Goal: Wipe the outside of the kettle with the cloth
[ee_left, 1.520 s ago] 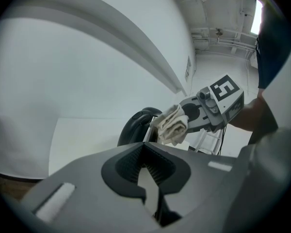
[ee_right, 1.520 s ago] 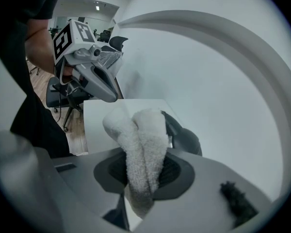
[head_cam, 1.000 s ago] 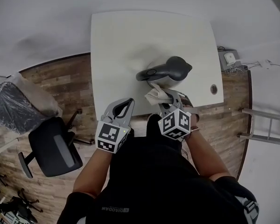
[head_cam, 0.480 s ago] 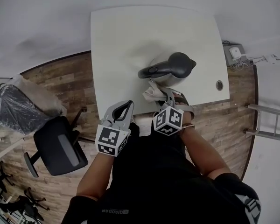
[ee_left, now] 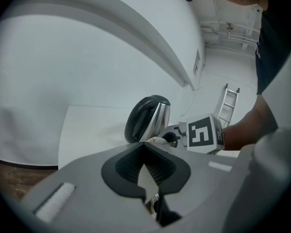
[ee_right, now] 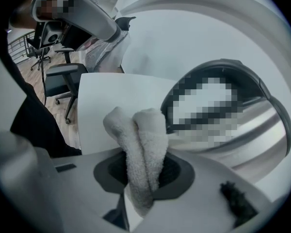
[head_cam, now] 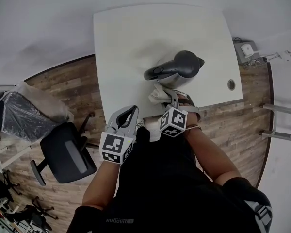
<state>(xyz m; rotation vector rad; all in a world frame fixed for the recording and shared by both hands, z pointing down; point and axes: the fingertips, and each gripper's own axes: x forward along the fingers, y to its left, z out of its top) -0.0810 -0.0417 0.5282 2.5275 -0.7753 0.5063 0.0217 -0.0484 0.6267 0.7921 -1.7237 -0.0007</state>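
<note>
A steel kettle with a black lid and handle stands on the white table, near its front edge. My right gripper is shut on a folded white cloth, and the cloth's end lies against the kettle's near side. In the right gripper view the cloth sticks out between the jaws of the right gripper, right beside the kettle. My left gripper hovers at the table's front edge, shut and holding nothing. In the left gripper view the left gripper points toward the kettle.
A black office chair and a plastic-wrapped chair stand on the wooden floor to the left. A ladder lies at the right. A cable hole sits in the table's right corner, and a white device lies beyond it.
The right gripper with the cloth has edged slightly left and closer to the kettle's near side. The left gripper has stayed where it was.
</note>
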